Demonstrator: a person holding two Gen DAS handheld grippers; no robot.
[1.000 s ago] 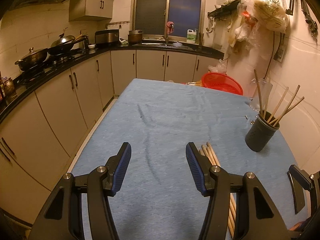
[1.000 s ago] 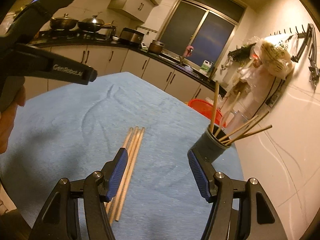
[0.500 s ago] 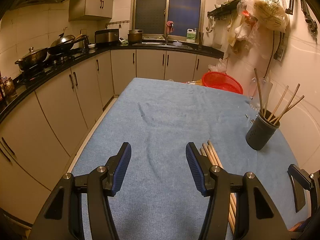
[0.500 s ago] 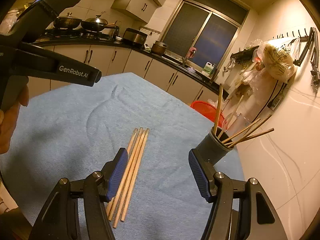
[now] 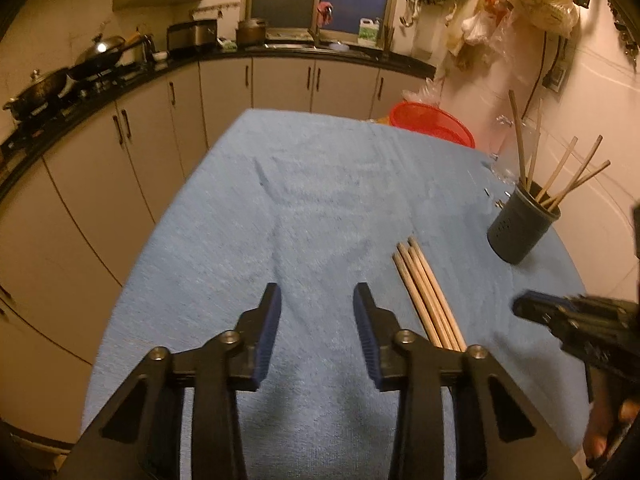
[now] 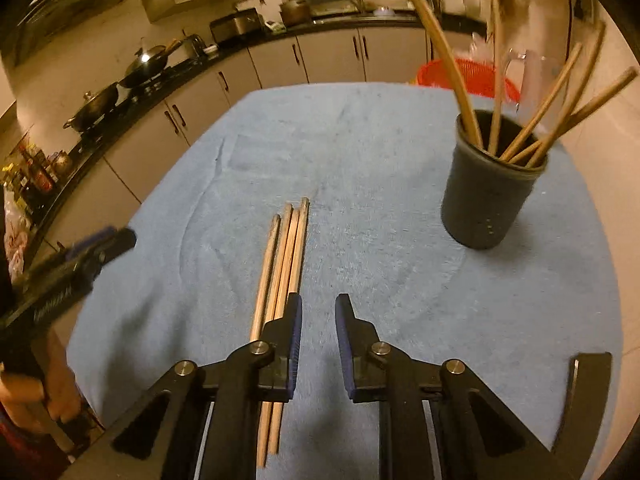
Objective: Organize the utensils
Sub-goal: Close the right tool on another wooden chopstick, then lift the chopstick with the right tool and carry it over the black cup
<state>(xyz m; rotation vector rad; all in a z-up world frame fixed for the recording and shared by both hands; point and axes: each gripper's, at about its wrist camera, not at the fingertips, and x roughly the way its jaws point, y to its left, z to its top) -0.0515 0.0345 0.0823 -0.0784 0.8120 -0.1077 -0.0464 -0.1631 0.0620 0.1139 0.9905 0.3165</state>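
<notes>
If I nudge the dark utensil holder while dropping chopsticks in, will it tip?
Possibly. The dark utensil holder is tall and narrow, with chopsticks leaning out to one side. The blue towel beneath probably resists sliding, favouring tipping.

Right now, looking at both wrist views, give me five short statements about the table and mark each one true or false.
1. The loose chopsticks lie side by side on the blue cloth. True.
2. The dark holder lies tipped on its side. False: it stands upright with chopsticks leaning out of it.
3. The right gripper has a chopstick between its jaws. False: its closing jaws have only cloth between them, and the bundle lies just outside its left finger.
4. A red basket sits at the far end of the table. True.
5. The left gripper holds the holder. False: nothing is between its closing jaws, and the holder stands far off to its right.
</notes>
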